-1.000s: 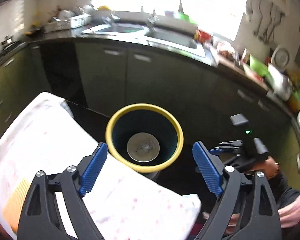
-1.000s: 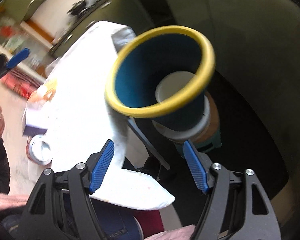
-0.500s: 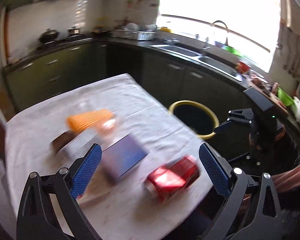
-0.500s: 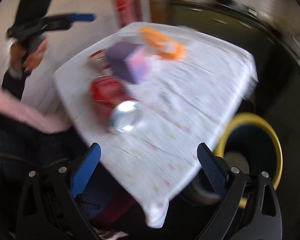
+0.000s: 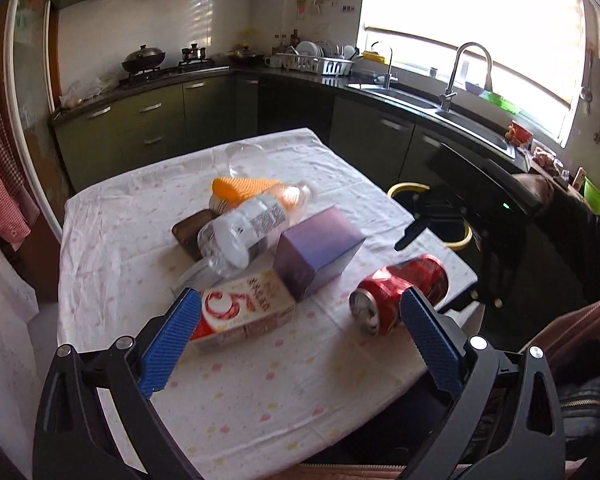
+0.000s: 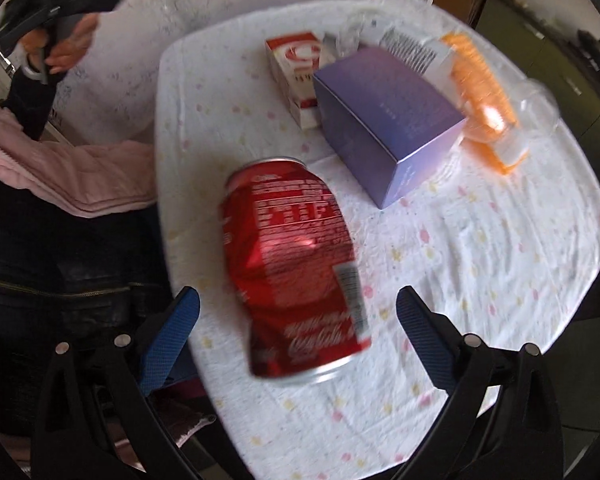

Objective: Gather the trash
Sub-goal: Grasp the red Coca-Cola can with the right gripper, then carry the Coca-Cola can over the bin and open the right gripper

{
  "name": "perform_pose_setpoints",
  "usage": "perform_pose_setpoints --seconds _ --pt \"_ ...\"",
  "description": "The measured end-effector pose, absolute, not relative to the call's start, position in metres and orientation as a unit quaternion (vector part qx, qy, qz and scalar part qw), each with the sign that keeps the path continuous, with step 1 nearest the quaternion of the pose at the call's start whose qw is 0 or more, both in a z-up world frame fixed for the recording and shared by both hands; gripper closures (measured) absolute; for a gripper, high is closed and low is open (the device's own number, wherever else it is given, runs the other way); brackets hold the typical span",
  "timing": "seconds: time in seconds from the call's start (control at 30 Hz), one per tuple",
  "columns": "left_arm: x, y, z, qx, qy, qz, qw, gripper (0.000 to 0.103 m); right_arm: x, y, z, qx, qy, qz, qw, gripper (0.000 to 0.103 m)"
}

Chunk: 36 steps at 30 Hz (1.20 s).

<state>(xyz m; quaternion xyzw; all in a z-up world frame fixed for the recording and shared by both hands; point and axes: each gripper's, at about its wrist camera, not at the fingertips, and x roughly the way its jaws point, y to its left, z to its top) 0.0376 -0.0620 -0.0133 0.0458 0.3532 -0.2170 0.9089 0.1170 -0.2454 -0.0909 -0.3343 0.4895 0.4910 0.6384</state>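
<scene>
A: Where's the can (image 6: pixel 296 268)?
B: On its side near the counter (image 6: pixel 479 264) edge, beneath the right gripper (image 6: pixel 298 340), whose jaws are spread and empty.
A: Handling?
B: Probably light, dented, crushable; grip mid-body.

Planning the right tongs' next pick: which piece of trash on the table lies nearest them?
The dented red soda can, lying on its side right ahead of the open right tongs; the purple box and cartons lie farther back.

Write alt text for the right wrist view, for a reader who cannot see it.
A dented red soda can lies on its side on a white dotted tablecloth, just ahead of the open right gripper, whose blue fingers hold nothing. Beyond it sit a purple box, a red-and-white carton and an orange-labelled bottle.
</scene>
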Motion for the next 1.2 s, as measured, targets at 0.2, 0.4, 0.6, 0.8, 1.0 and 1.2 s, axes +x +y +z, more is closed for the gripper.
perform_pose_setpoints --seconds 0.2,0.4,0.6,0.8,1.0,1.2 --pt "0.035 -0.049 -0.018 0.035 0.352 -0.217 0.910 0.005 0.122 -0.234 -0.101 -0.329 0.510 0.496 0.621 0.019" --pt "0.035 -0.040 -0.021 0.024 0.353 -0.214 0.911 0.005 0.114 -0.225 -0.106 -0.339 0.518 0.490 0.614 0.033" --pt "0.036 -0.035 -0.025 0.018 0.355 -0.209 0.911 0.005 0.101 -0.220 -0.103 -0.334 0.503 0.483 0.634 0.035" --pt "0.039 -0.037 -0.028 0.016 0.357 -0.212 0.910 0.005 0.102 -0.250 -0.080 -0.302 0.489 0.456 0.679 0.035" --pt "0.042 -0.044 -0.031 0.017 0.361 -0.219 0.906 0.005 0.138 -0.332 -0.066 -0.240 0.502 0.338 0.759 0.035" --pt "0.045 -0.052 -0.035 0.019 0.366 -0.224 0.903 0.005 0.189 -0.435 -0.087 -0.151 0.564 0.178 0.792 0.035"
